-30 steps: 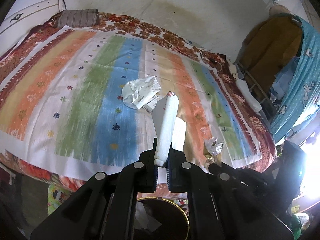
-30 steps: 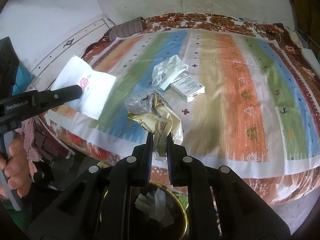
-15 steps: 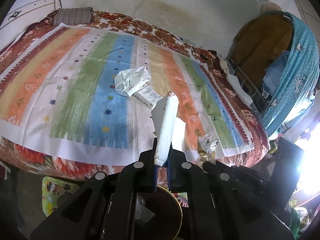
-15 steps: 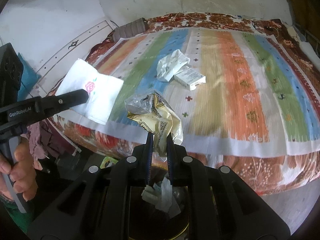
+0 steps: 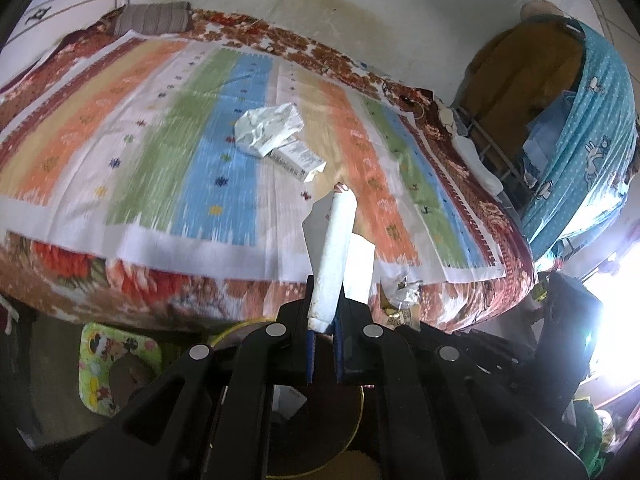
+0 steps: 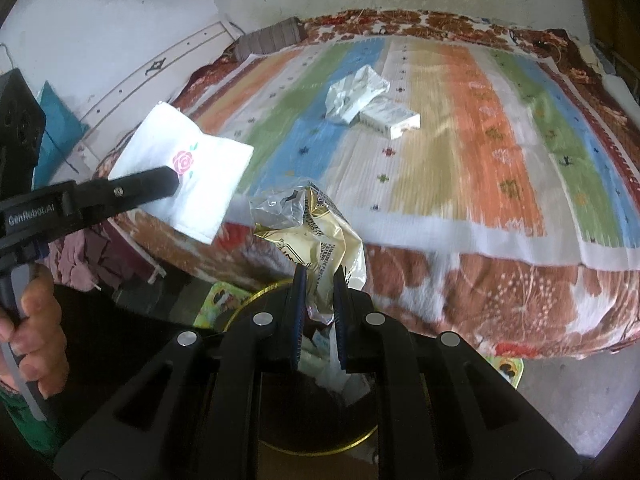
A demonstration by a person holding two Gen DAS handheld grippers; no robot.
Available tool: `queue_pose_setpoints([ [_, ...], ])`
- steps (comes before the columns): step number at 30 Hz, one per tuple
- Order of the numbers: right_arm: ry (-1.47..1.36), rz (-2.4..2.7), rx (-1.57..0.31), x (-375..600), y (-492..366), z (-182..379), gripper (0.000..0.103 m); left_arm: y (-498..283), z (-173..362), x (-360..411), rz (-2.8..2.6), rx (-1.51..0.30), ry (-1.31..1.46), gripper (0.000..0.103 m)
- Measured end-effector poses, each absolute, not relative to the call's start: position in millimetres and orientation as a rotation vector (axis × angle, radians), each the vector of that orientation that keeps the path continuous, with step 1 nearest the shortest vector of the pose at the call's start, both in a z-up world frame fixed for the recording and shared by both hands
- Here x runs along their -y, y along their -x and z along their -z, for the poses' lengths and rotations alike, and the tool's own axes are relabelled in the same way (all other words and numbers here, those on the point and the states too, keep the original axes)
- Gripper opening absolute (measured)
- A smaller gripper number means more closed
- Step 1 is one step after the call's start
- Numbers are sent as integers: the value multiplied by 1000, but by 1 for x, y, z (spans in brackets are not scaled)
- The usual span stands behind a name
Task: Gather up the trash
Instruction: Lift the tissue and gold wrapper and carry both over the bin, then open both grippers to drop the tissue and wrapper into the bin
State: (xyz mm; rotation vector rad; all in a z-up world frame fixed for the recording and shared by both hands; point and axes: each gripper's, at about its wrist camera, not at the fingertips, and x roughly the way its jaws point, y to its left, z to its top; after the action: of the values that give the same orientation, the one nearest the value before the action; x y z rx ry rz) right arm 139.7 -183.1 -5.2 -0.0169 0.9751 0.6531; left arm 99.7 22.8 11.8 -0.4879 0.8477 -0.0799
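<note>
Above the gold-rimmed bin (image 6: 240,312), the left gripper (image 5: 323,312) clamps a white napkin (image 5: 334,248) printed with a rose, and the right gripper (image 6: 319,292) pinches a crumpled cream wrapper (image 6: 316,236). Beyond the bin, on the striped bedspread (image 6: 460,128), a crumpled white paper (image 6: 354,92) lies touching a small white carton (image 6: 394,116).

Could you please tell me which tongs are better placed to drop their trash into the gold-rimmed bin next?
Probably the right tongs: their crumpled gold-and-clear plastic wrapper hangs directly above the dark gold-rimmed bin. The left tongs hold the white rose-printed napkin off to the side, over the bed edge.
</note>
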Motion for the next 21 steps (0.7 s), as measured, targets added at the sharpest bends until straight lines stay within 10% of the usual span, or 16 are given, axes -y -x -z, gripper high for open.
queue_pose_setpoints([
  [21, -83, -648, -1165, 196, -107, 51, 12, -72, 28, 1, 39, -1002, 450, 6],
])
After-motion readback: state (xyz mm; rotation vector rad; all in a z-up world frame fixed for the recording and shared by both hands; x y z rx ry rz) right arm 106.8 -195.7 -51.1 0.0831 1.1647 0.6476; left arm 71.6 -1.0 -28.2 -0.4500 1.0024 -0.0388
